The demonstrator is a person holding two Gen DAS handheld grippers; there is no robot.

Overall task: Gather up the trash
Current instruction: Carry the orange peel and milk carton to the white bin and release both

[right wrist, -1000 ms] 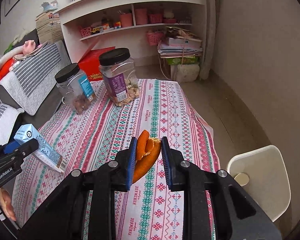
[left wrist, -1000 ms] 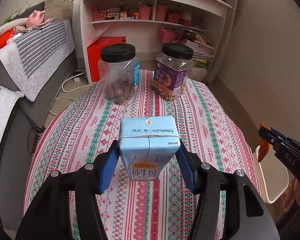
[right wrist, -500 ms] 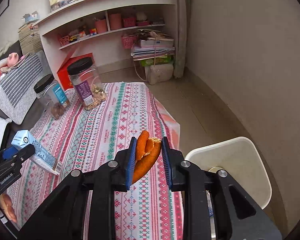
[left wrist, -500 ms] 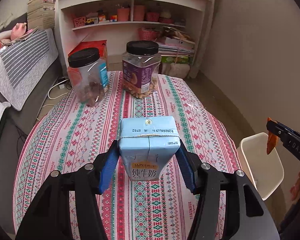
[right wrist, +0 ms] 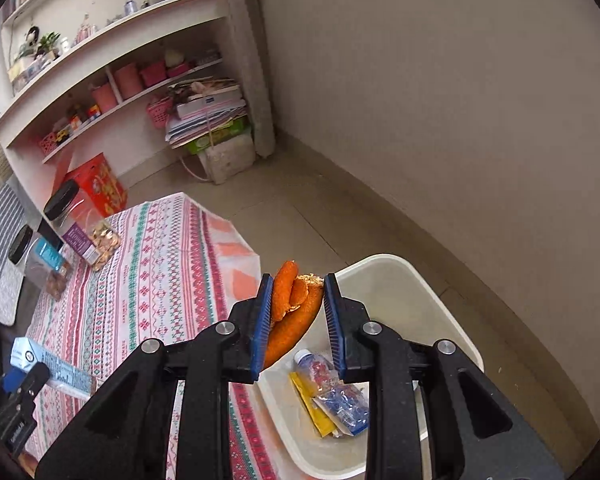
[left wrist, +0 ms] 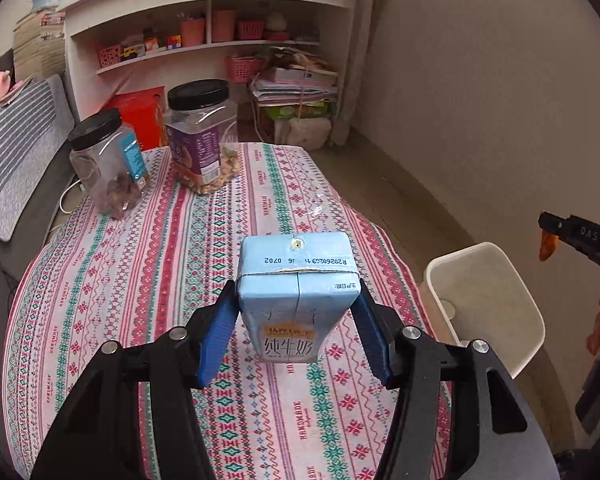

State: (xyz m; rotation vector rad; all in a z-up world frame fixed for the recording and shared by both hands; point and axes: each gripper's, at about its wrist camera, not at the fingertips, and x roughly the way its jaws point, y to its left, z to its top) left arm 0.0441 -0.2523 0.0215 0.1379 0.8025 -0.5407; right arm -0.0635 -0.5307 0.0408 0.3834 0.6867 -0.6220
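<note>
1. Currently the left gripper [left wrist: 296, 320] is clamped on a light-blue rectangular milk carton [left wrist: 296, 294], its blue pads pressed against the carton's two sides, and it holds the carton upright above the desk [left wrist: 140, 280] with the red, green and white patterned cloth.
2. The right gripper [right wrist: 295, 316] is closed narrowly on a curled piece of orange peel [right wrist: 290, 312], gripped between its blue ribbed pads.
3. That peel hangs above the near rim of the cream plastic trash bin [right wrist: 400, 292], which stands on the floor just beside the desk's edge.
4. Inside the bin lie a small clear plastic bottle [right wrist: 314, 364], a yellow wrapper [right wrist: 314, 408] and a crumpled blue packet [right wrist: 346, 404].
5. From the left wrist view the same bin [left wrist: 488, 304] sits to the right of the desk, and the right gripper's black finger with the peel [left wrist: 547, 243] shows above it at the frame's right edge.
6. At the far end of the desk stand two clear plastic jars with black lids, one with a purple label [left wrist: 200, 140] and one with a blue label [left wrist: 108, 164].
7. Behind them a white shelf unit [left wrist: 220, 20] holds pink baskets and pots.
</note>
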